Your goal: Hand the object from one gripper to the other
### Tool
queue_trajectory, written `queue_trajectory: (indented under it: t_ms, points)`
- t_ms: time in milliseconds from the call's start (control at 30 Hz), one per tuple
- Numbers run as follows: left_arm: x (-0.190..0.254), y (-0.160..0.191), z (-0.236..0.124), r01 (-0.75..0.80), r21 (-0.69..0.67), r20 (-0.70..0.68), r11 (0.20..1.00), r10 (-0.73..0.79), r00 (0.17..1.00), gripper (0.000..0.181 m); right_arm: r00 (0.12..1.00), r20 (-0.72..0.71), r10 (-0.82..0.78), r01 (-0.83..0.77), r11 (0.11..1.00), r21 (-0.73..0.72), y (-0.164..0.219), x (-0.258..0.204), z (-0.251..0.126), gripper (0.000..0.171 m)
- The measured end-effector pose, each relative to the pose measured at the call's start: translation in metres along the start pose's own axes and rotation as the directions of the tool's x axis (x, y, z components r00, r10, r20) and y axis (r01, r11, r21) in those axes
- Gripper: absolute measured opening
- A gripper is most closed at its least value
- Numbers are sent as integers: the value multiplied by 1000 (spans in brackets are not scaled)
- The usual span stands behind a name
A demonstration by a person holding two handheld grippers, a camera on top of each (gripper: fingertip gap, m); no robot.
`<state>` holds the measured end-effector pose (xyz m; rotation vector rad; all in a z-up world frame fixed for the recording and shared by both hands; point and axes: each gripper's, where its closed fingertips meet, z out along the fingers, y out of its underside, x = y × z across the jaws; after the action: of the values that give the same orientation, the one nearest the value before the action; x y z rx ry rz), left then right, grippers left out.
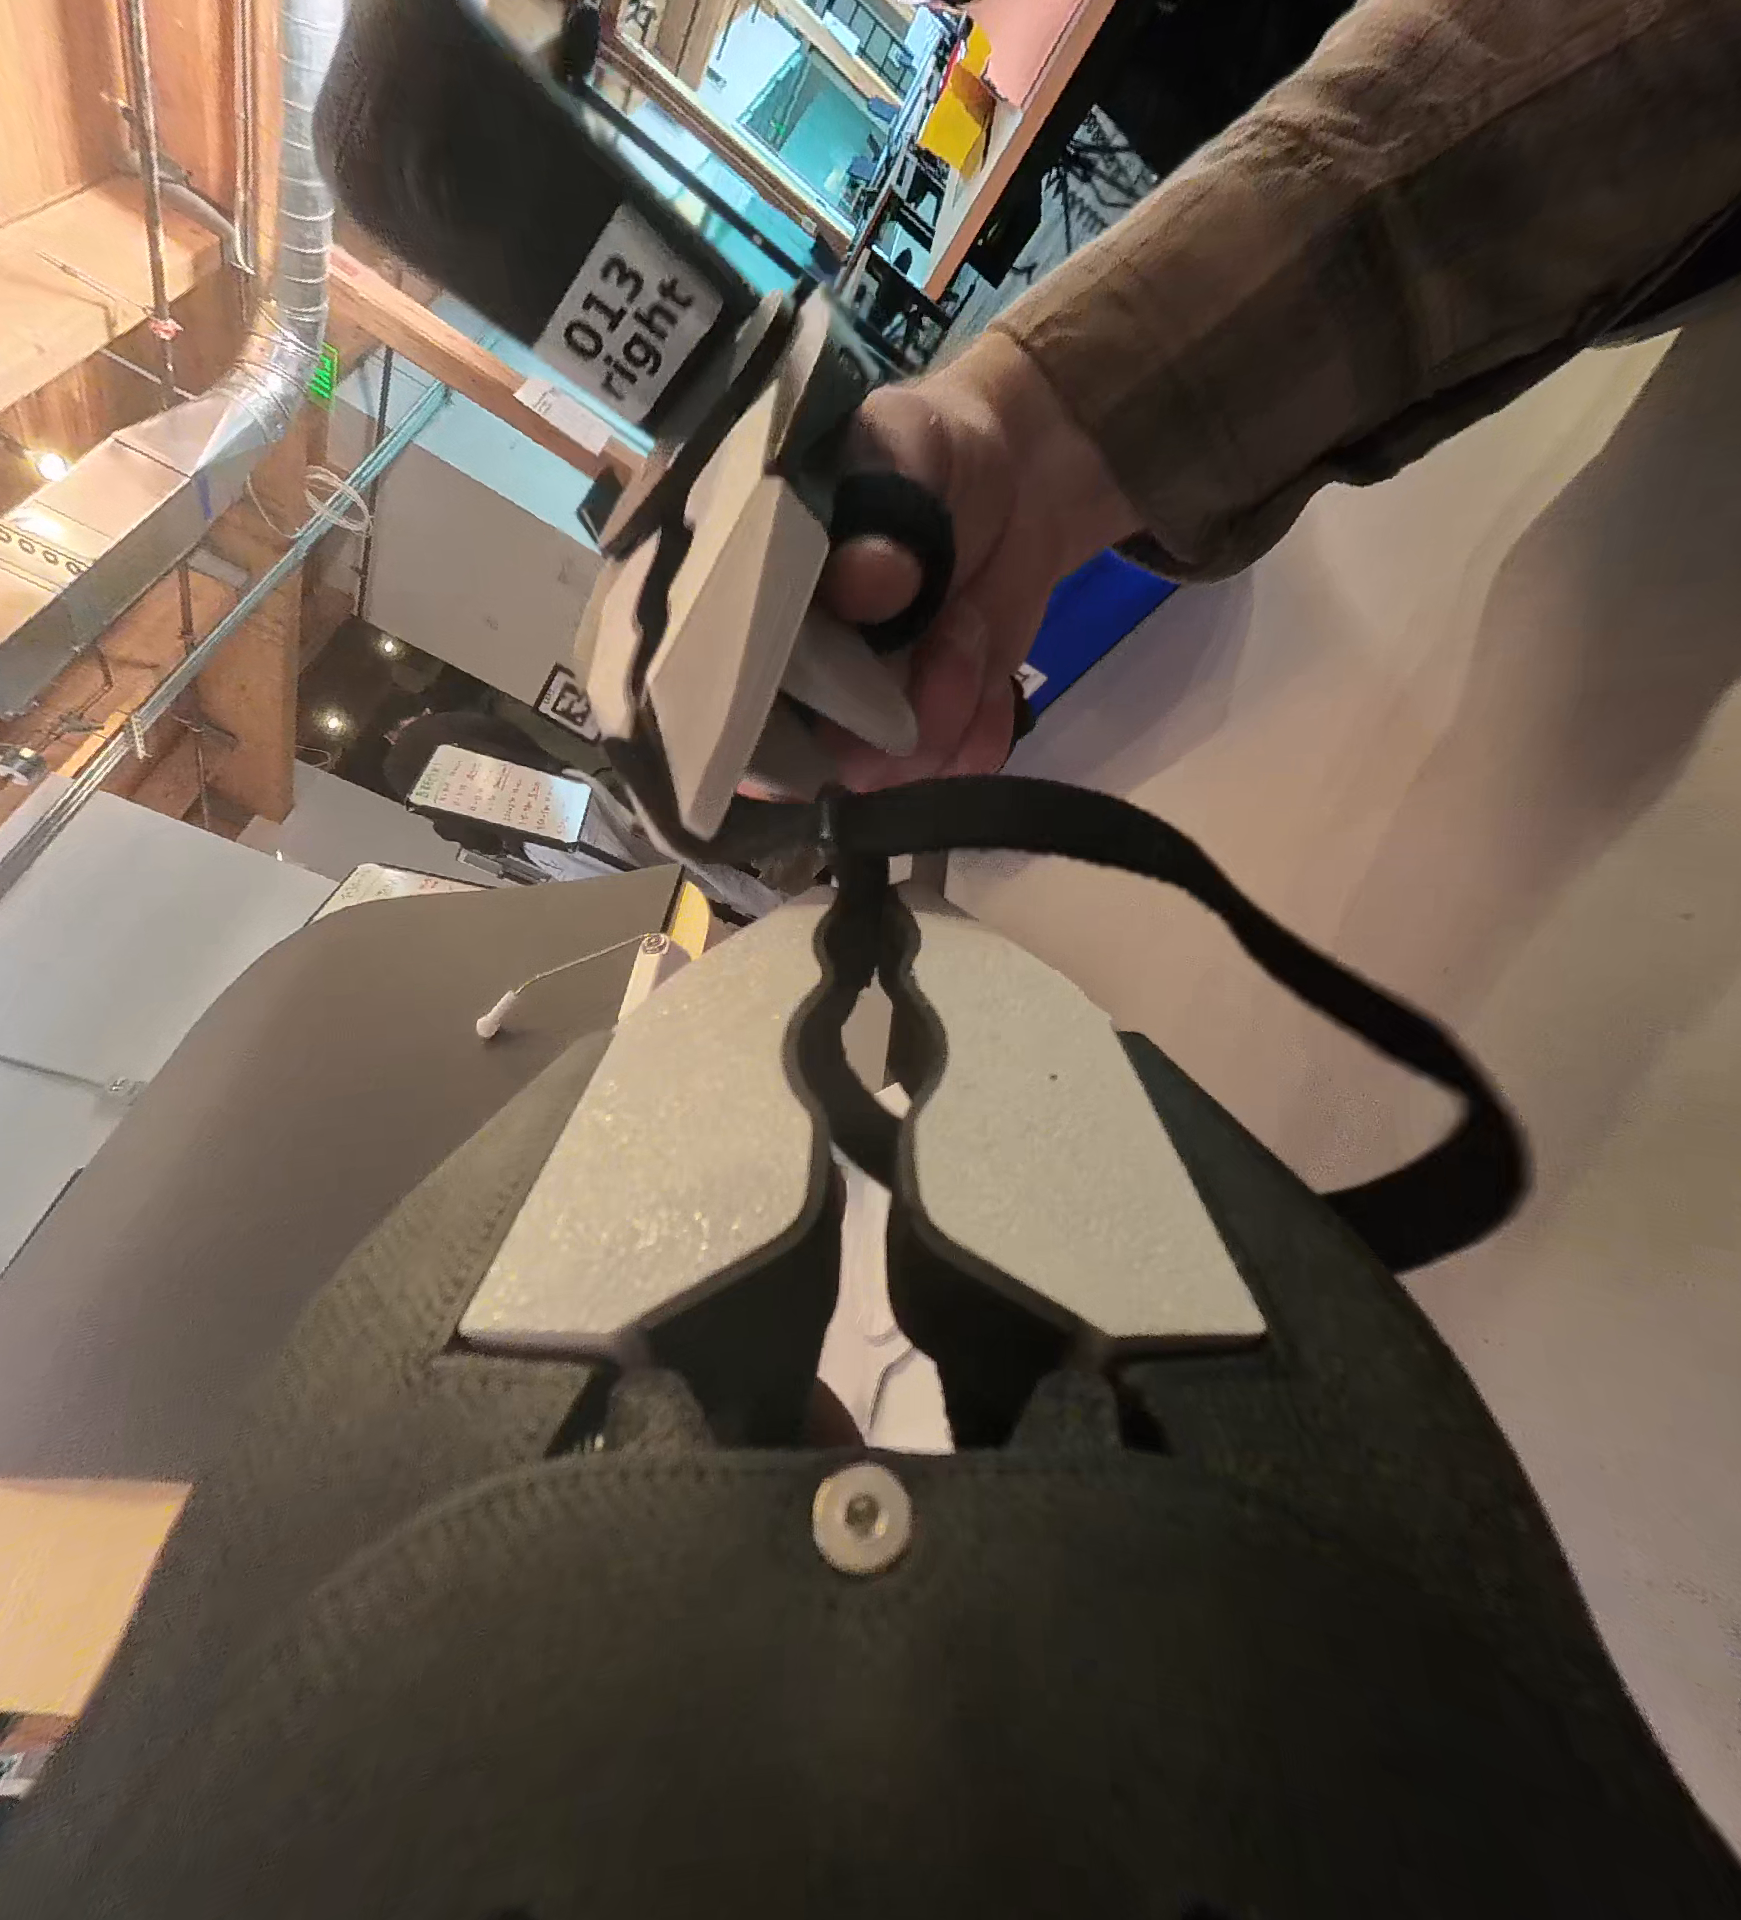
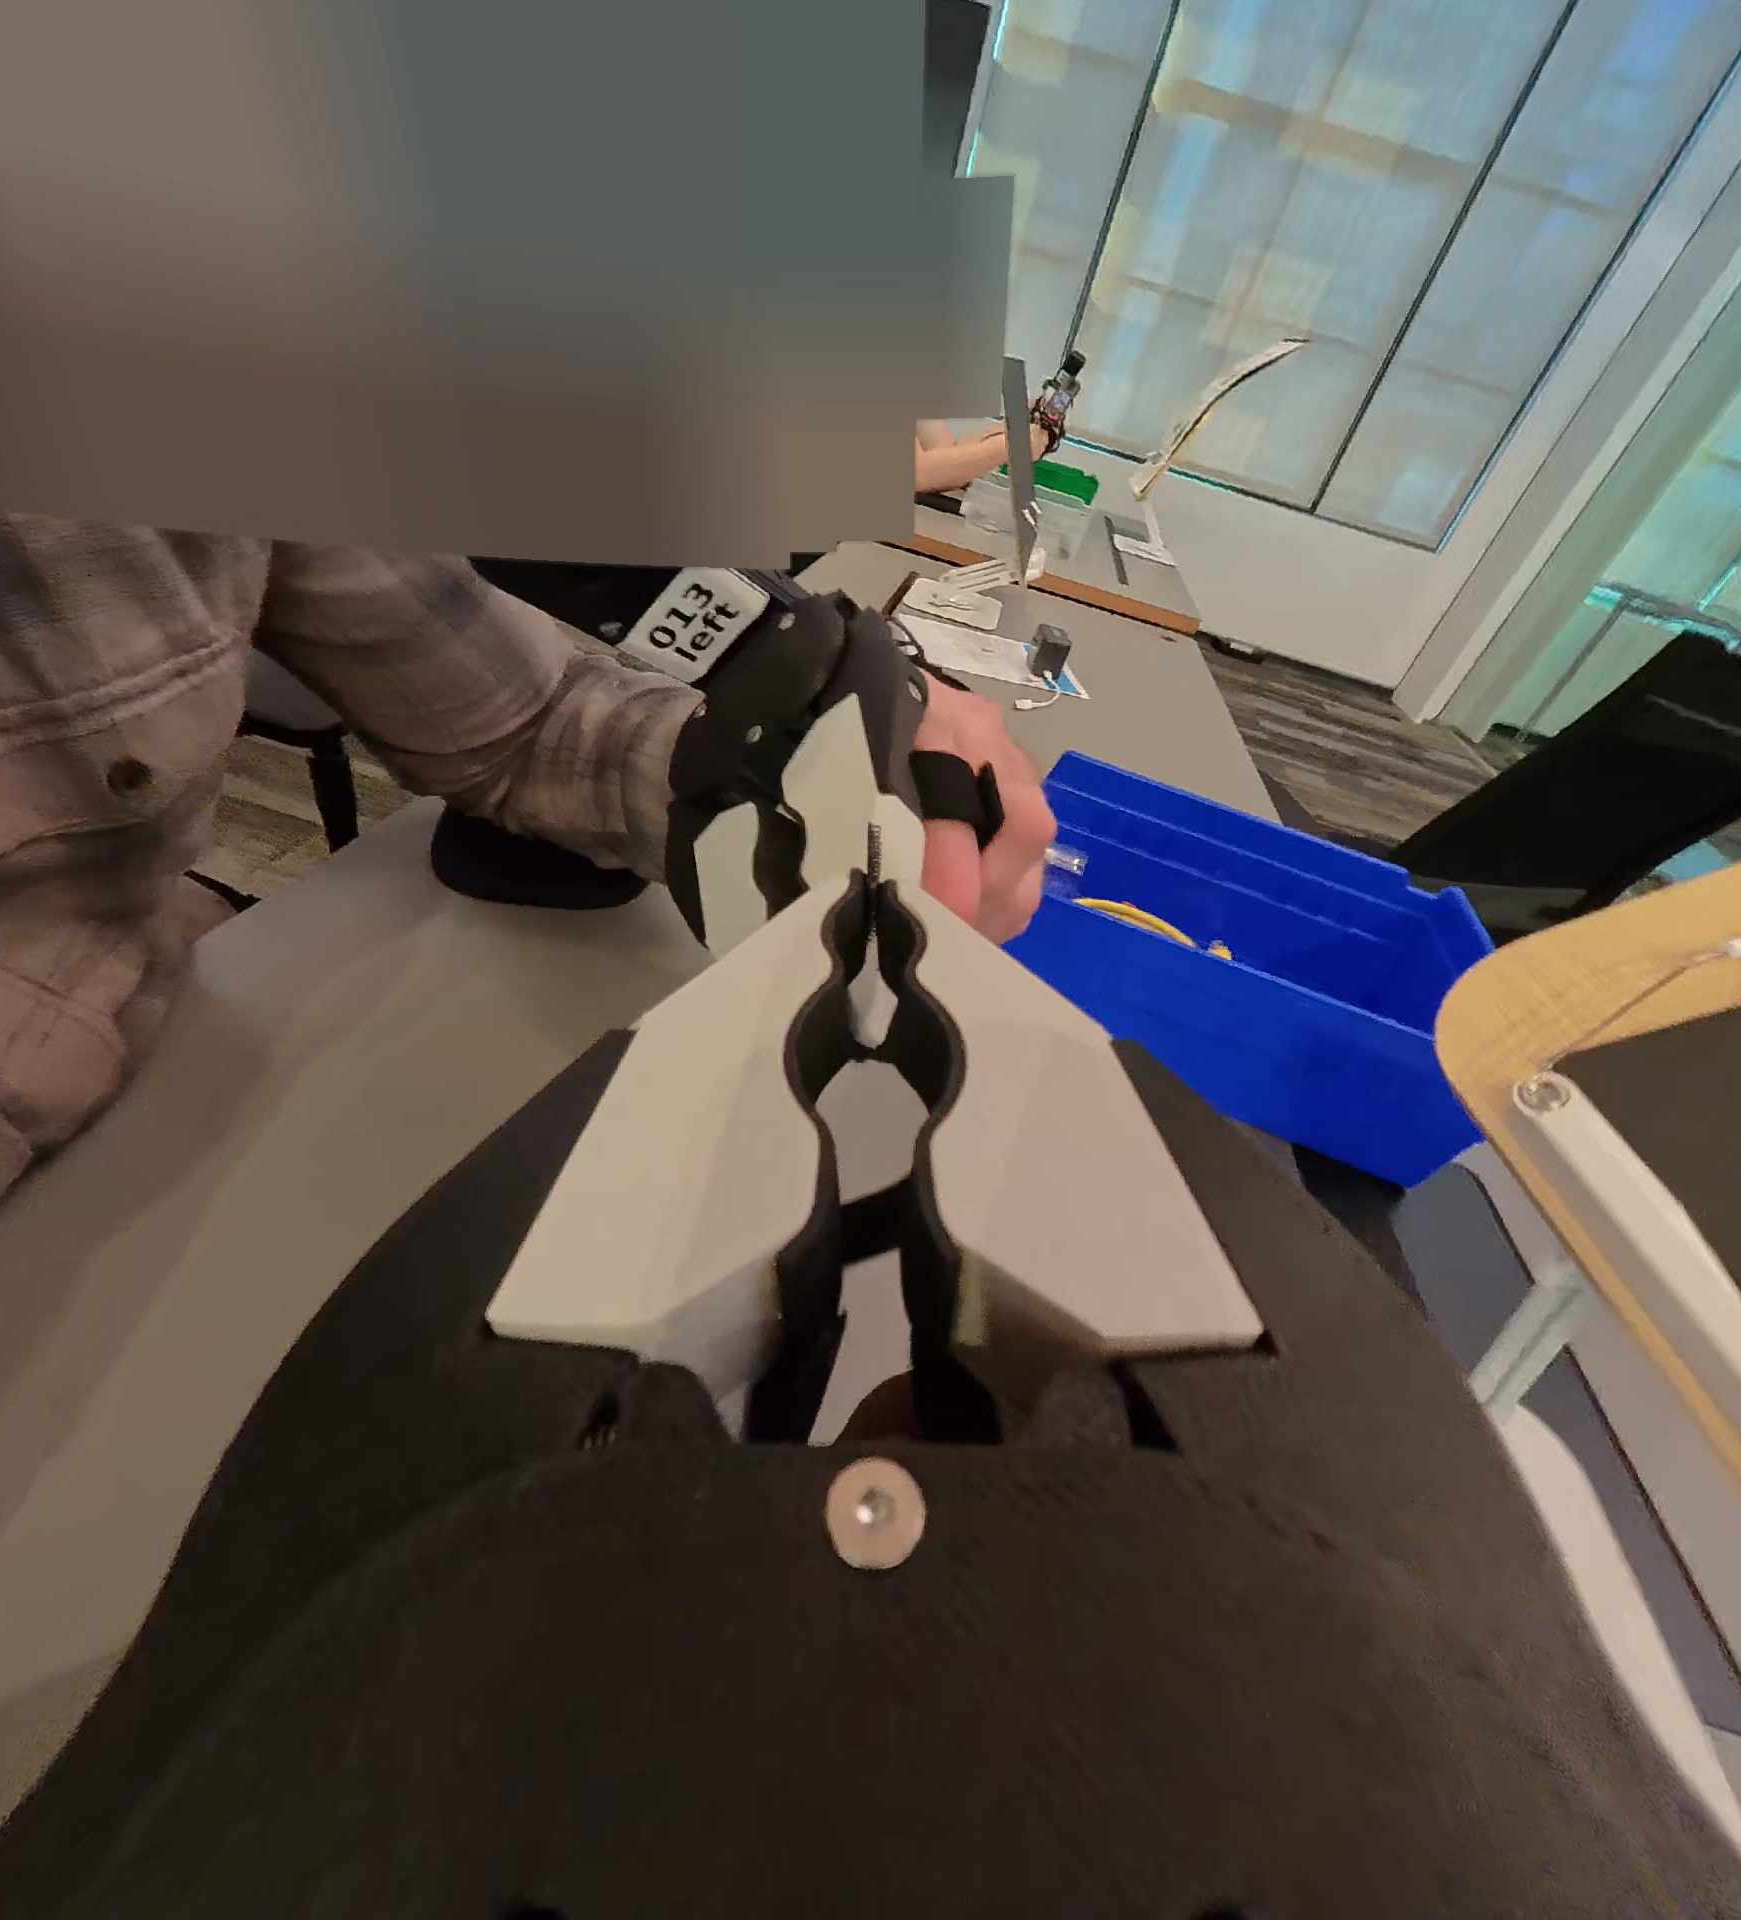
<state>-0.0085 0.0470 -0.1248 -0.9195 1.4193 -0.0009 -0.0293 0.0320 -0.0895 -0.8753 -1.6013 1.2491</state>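
Note:
A black strap [image 1: 1292, 966] hangs in the air between both grippers. In the left wrist view my left gripper [image 1: 866, 925] is shut on it: the strap runs down between the fingers, and its loose loop swings out to the right. My right gripper [image 1: 684, 821] comes in from above, jaws closed, with its tip by the strap's knotted end. In the right wrist view my right gripper [image 2: 871, 894] is shut on the strap [image 2: 874, 862], seen edge-on, with a small white piece just behind the tips. My left gripper [image 2: 767, 883] is right behind it.
A blue bin [image 2: 1261, 997] with a yellow cable inside stands on the grey table [image 2: 378, 987] to the right. A dark board with a wooden edge [image 2: 1614, 997] stands at the near right. A person's plaid sleeve [image 2: 409, 675] is on the left. My two grippers' fingertips are within a few centimetres of each other.

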Motion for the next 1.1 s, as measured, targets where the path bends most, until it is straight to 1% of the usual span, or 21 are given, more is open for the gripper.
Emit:
queue_trajectory:
  t_ms: [167,267,400,467,567,600,667,733,767,800,833,867,900,967,1033,1100]
  points:
    - [2,3,1,-12,-12,-4,1000,12,1000,4,999,2,44,-44,999,-5,7,4,-1,0]
    - [-1,7,1,-25,-29,10,999,26,1000,3,1000,8,27,-27,1000,7,2,1,-2,0]
    - [-7,15,2,4,-62,40,998,-2,999,5,1000,-10,3,-3,1000,15,1,3,-4,0]
    - [-13,19,1,19,-71,71,997,-14,997,18,1000,-27,-2,3,999,45,-3,7,-8,0]
    - [-23,24,-3,89,-71,83,993,-83,993,35,998,-62,-26,29,998,63,-6,13,-17,0]
    - [-26,26,-5,108,-75,87,991,-101,991,37,997,-70,-26,31,997,77,-8,15,-20,0]
    - [-23,34,-4,133,-95,69,987,-127,990,35,996,-81,-28,35,995,94,-9,17,-23,0]
    - [-13,43,-1,158,-137,24,978,-156,987,27,994,-99,-42,52,994,96,-9,19,-24,0]
    - [-8,44,0,204,-133,-10,970,-207,978,24,993,-107,-51,61,994,95,-10,20,-24,0]
    - [-5,42,-1,289,-109,-54,951,-296,954,19,992,-114,-62,72,993,90,-9,20,-24,0]
    - [0,38,-2,405,-83,-124,911,-413,903,16,990,-120,-75,85,993,83,-9,20,-24,0]
    - [8,32,-6,540,-74,-236,839,-541,807,20,988,-128,-89,99,992,76,-10,20,-24,0]
    - [11,23,-11,655,-61,-336,753,-634,697,25,985,-134,-105,115,991,65,-10,20,-24,0]
    - [3,9,-20,813,8,-456,582,-721,521,31,976,-149,-157,161,987,17,-7,19,-22,0]
    - [-7,2,-24,910,16,-539,413,-764,356,48,964,-152,-217,214,976,-36,-4,16,-18,0]
    - [-12,-1,-25,953,25,-587,301,-768,258,51,955,-142,-261,254,965,-63,-3,11,-13,0]
